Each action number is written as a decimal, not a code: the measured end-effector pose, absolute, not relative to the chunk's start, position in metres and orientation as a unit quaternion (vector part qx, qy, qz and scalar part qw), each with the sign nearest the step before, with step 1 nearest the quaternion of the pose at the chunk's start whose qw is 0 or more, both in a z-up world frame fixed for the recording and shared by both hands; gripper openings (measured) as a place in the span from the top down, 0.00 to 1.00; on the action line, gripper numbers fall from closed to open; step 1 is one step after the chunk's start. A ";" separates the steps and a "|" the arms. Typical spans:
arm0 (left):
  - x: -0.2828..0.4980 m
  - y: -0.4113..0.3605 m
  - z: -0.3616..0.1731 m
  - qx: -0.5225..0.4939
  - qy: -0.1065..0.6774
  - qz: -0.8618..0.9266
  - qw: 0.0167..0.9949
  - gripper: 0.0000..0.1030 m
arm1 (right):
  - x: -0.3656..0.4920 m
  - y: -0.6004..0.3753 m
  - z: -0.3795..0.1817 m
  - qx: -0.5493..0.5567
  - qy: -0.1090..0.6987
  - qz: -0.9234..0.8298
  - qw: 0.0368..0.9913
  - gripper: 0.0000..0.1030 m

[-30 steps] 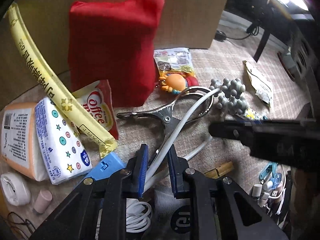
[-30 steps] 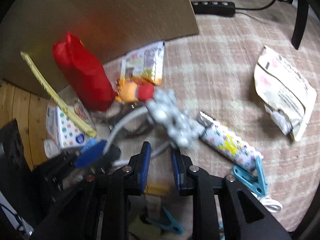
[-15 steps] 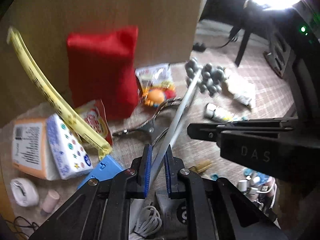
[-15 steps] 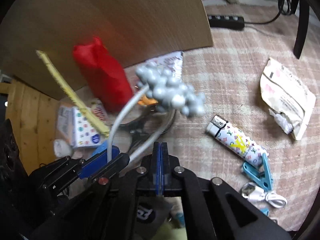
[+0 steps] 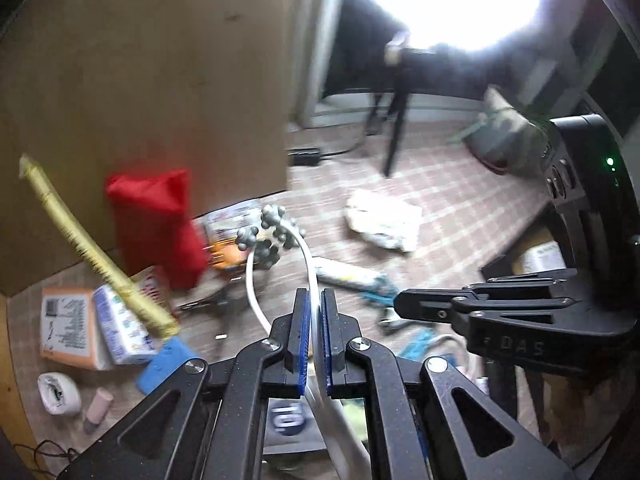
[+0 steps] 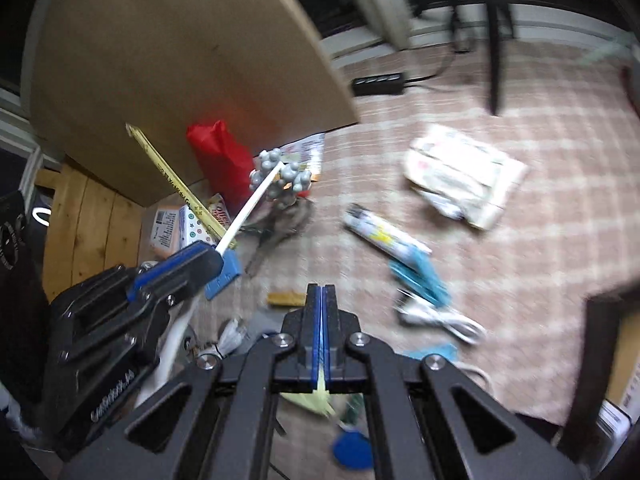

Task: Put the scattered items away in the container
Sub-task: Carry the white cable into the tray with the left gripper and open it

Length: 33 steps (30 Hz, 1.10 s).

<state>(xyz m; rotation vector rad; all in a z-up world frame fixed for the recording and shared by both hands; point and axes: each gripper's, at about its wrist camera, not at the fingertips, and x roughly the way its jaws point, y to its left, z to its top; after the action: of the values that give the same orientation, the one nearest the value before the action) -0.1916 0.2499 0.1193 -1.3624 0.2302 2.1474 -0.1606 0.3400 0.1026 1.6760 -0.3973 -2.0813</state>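
Note:
My left gripper (image 5: 315,312) is shut on a white curved handle (image 5: 308,256) that ends in a cluster of grey balls (image 5: 270,236), a massager lifted above the rug. It also shows in the right wrist view (image 6: 280,178), with the left gripper (image 6: 180,268) at the left. My right gripper (image 6: 322,300) is shut with nothing visible between its pads, above the rug. Scattered items lie below: a red pouch (image 5: 154,224), a yellow tube (image 5: 96,260), a printed lighter (image 6: 384,232), blue clips (image 6: 420,276), a white cable (image 6: 440,318).
A brown board (image 5: 160,80) stands behind the pile. A crumpled paper packet (image 6: 460,176) lies on the checked rug (image 6: 520,240). Tissue packs (image 5: 92,324), a blue card (image 5: 164,364) and a wooden peg (image 6: 286,299) lie near. A power strip (image 6: 378,82) and chair legs are farther back.
My left gripper has lifted the massager higher off the rug and pulled back. The right gripper, open a second ago, closed half a second ago and stays shut; both views have risen.

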 end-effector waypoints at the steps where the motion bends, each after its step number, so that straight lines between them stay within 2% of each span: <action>1: -0.187 0.259 0.120 -0.508 0.088 0.803 0.298 0.95 | -0.153 0.356 0.107 0.601 -0.147 -0.757 0.211 0.99; 13: -0.118 0.374 0.160 -0.466 0.092 0.775 0.416 0.95 | -0.068 0.542 0.160 0.547 -0.178 -0.811 0.109 0.99; 23: -0.054 0.491 0.169 -0.453 0.114 0.727 0.503 0.95 | -0.007 0.654 0.164 0.529 -0.223 -0.818 0.011 0.99; 24: -0.049 0.499 0.170 -0.451 0.116 0.725 0.508 1.00 | -0.003 0.660 0.163 0.528 -0.228 -0.818 0.005 0.99; 28: -0.032 0.535 0.179 -0.432 0.127 0.717 0.532 0.99 | 0.010 0.678 0.160 0.525 -0.242 -0.816 -0.018 0.99; 29: -0.028 0.547 0.178 -0.429 0.144 0.714 0.534 0.93 | 0.013 0.681 0.161 0.524 -0.243 -0.816 -0.020 0.99; 30: -0.027 0.553 0.175 -0.433 0.157 0.716 0.524 0.75 | 0.015 0.683 0.161 0.523 -0.243 -0.817 -0.022 0.99; 31: -0.027 0.557 0.172 -0.438 0.166 0.722 0.509 0.66 | 0.017 0.683 0.162 0.523 -0.242 -0.817 -0.025 0.99; 32: -0.028 0.557 0.170 -0.440 0.165 0.725 0.503 0.61 | 0.019 0.683 0.162 0.523 -0.240 -0.817 -0.027 0.99; 33: -0.029 0.555 0.170 -0.442 0.160 0.724 0.505 0.61 | 0.019 0.682 0.161 0.524 -0.238 -0.817 -0.026 0.99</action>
<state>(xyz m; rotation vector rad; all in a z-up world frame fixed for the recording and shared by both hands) -0.0291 0.5551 0.1696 -1.0672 0.3855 1.7459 0.0193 0.6821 0.1609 1.6741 -0.7613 -2.6098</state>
